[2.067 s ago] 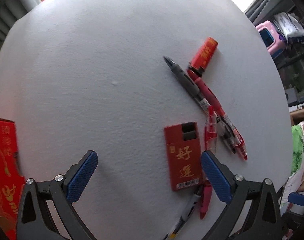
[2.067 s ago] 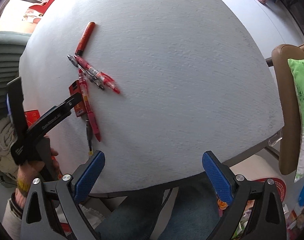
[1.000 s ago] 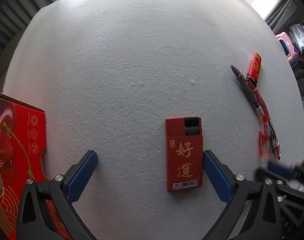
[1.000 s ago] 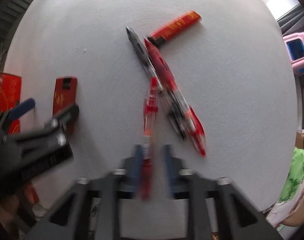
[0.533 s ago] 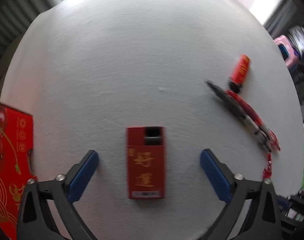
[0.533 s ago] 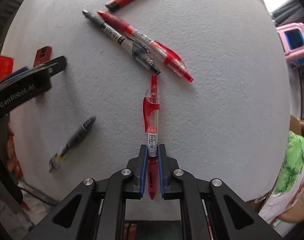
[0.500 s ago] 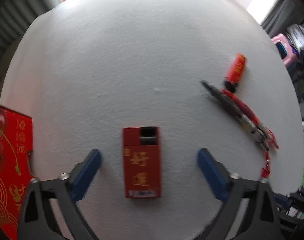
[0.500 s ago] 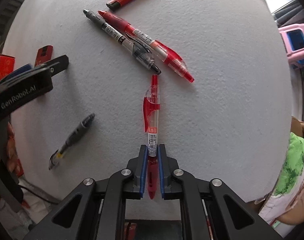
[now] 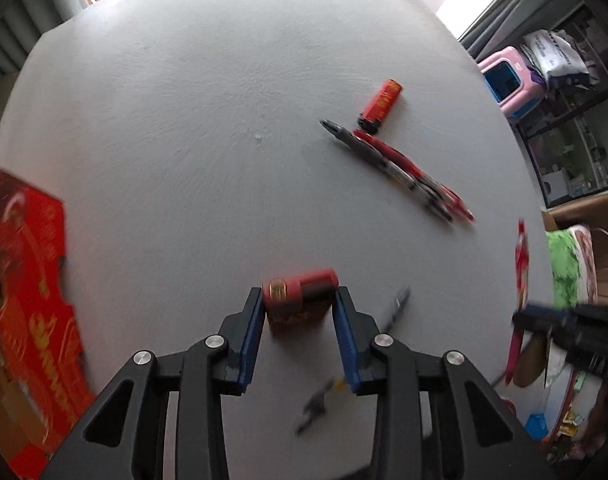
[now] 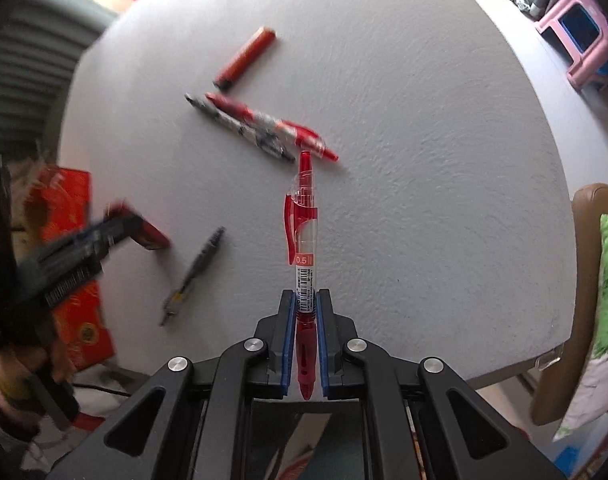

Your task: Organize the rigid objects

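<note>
My left gripper is shut on a small red box with gold characters and holds it above the white table. My right gripper is shut on a red gel pen that points forward, off the table. On the table lie a red pen and a black pen side by side, a red lighter beyond them, and a dark pen near the front edge. The same lighter and pen pair show in the left wrist view.
A large red carton stands at the table's left edge. A brown chair with a green cushion is at the right. A pink stool stands beyond the table's far right side.
My left gripper has closed on the red box and lifted it. My right gripper has kept its hold on the red gel pen and raised it off the table.
</note>
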Demonstrator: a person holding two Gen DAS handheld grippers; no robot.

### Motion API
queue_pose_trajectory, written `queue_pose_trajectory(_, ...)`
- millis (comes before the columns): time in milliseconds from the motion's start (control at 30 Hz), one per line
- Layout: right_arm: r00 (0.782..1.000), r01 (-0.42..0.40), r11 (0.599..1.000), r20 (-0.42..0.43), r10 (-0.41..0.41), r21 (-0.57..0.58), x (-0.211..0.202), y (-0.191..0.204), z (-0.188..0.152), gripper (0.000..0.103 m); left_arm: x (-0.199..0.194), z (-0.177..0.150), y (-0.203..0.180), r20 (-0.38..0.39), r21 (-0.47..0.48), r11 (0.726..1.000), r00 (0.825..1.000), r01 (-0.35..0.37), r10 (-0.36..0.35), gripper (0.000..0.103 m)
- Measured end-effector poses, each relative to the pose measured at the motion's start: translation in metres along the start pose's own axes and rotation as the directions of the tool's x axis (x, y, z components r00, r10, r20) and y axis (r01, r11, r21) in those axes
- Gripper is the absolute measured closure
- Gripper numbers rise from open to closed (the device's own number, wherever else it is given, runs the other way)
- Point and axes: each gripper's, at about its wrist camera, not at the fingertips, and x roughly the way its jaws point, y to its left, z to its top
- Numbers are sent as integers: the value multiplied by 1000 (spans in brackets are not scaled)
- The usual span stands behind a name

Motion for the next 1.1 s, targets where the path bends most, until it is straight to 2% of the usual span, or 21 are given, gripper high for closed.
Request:
queue_pose_trajectory(100,1000,-11,1000,24,11,3,-13,-7,0,92,-13,-14,-2,15,10,1000,1000,-7,7,70)
queue_pose_trajectory(133,999,-13,1000,30,13,2,-16,-8,0,92,-15,-20,-4,19,6,1000,1000,-2,2,74)
queue_pose_trajectory(167,999,-14,1000,34,14,4,-19,-5,0,92,-19,-23,-4,22,2,1000,1000,7,-7,84)
queue_pose_trajectory(267,998,-21,1000,52,20,9,-32,2,9,92,-29,-27,-3,53,11,1000,999,-1,1,86)
queue_pose_trajectory(333,998,-25,1000,59,25,10,-45,14,12,92,-13,-26,3,50,-2,1000,998,-28,28,85)
queue_pose_trajectory(367,998,-30,999,60,30,11,-49,17,14,92,-12,-27,7,82,-24,1000,997,0,2,83)
queue_pose_trajectory(433,998,-32,999,59,31,3,-64,19,9,92,-8,-26,9,67,-35,999,998,-14,16,69)
queue_pose_trajectory(467,998,-34,999,56,34,-1,-63,20,8,92,-4,-23,11,53,-29,999,998,-23,25,56)
queue_pose_trajectory(500,998,-38,999,53,38,-3,-60,21,6,92,3,-22,10,56,-23,1000,998,-21,22,49)
queue_pose_trajectory(600,999,-36,999,41,36,2,-58,19,0,92,25,-21,4,2,-5,999,999,-38,38,46)
queue_pose_trajectory(667,999,-33,999,38,32,17,-58,13,-4,92,29,-22,-5,11,23,999,999,-38,38,46)
queue_pose_trajectory(733,999,-32,998,40,30,51,-60,3,-8,92,27,-26,-20,49,126,990,997,-66,60,44)
queue_pose_trajectory(767,999,-32,997,41,30,63,-62,0,-8,92,27,-28,-31,67,207,974,995,-90,78,40)
queue_pose_trajectory(800,999,-34,996,42,31,84,-63,-6,-10,92,29,-32,-45,84,317,941,992,-115,93,37)
queue_pose_trajectory(833,999,-35,995,42,31,93,-62,-8,-10,92,32,-36,-60,99,433,891,989,-139,106,37)
queue_pose_trajectory(867,999,-34,994,41,29,103,-63,-11,-11,92,34,-38,-67,106,497,854,988,-152,114,37)
queue_pose_trajectory(900,999,-31,994,40,27,108,-63,-13,-12,92,41,-42,-78,111,596,786,986,-165,123,37)
queue_pose_trajectory(967,999,-23,994,38,19,110,-64,-15,-15,92,52,-42,-86,95,677,718,986,-162,133,37)
queue_pose_trajectory(1000,999,-19,994,36,15,112,-64,-17,-18,92,58,-41,-87,81,704,693,987,-155,139,37)
queue_pose_trajectory(1067,1000,-9,993,31,6,118,-65,-21,-23,92,65,-34,-86,83,727,670,988,-151,133,35)
queue_pose_trajectory(1100,1000,-5,992,29,1,126,-65,-24,-25,92,72,-29,-84,42,736,665,989,-127,143,30)
